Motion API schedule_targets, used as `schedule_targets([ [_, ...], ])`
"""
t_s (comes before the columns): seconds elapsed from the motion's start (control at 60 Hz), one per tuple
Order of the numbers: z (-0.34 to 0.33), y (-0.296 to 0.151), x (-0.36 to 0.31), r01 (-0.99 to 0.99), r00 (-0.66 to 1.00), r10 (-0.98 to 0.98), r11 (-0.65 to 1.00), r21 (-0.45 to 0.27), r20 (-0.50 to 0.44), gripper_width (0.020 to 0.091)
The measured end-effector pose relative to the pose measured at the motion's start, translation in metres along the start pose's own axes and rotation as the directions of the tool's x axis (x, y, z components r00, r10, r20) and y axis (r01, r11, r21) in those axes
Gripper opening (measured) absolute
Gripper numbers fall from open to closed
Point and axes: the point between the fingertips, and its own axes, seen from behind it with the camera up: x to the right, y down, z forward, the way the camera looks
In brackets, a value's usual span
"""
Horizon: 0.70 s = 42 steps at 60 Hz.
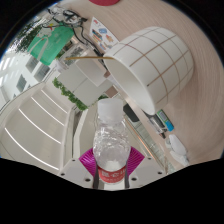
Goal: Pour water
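Gripper view: hand-held gripper (111, 178) has its two fingers closed in on a clear plastic bottle (109, 140), the magenta pads (92, 160) pressing its lower body from either side, so the bottle is held, not standing free. Bottle reaches forward from between the fingers, white cap end farthest ahead; whether the cap is on or off is hard to tell. Water level inside not readable. Just beyond the bottle and a little to the right sits a large white cup (150, 60) with a grid pattern, seen tilted, its open rim facing toward the bottle's far end. Both appear over a pale table (40, 120). Further ahead to the left is a green object (42, 47), too small to name; some small clutter lies to the right of the fingers, unclear. Judged step: bottle already grasped and carried up to the cup, pour about to begin or just beginning; no stream of water visible. Next move likely calls for bringing the bottle mouth over the cup's rim, then rolling the wrist steadily so water lands inside, keeping the squeeze firm but not crushing the thin plastic.
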Motion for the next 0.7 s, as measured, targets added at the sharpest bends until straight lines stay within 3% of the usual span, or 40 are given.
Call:
schedule_targets([
  [0.167, -0.003, -0.009, -0.006, -0.128, 0.990, 0.127, 0.992, 0.018, 0.054, 0.0348],
  [0.317, -0.001, -0.005, -0.004, -0.124, 0.992, 0.124, 0.992, 0.004, 0.034, 0.0348],
  [0.417, -0.005, 0.003, 0.000, 0.011, 1.000, -0.011, 1.000, -0.005, -0.026, 0.0348],
  [0.483, -0.010, 0.011, 0.003, 0.257, 0.958, -0.259, 0.966, -0.036, -0.121, 0.0348],
  [0.55, -0.028, 0.017, -0.010, 0.574, 0.795, -0.587, 0.810, -0.121, -0.154, 0.0348],
  [0.633, -0.030, 0.025, -0.076, 0.862, 0.464, -0.859, 0.494, -0.116, -0.217, 0.0352],
  [0.667, -0.051, 0.012, -0.098, 0.949, 0.269, -0.948, 0.291, -0.124, -0.168, 0.0352],
  [0.7, -0.045, 0.013, -0.134, 0.985, 0.107, -0.962, 0.136, -0.103, -0.252, 0.0351],
])
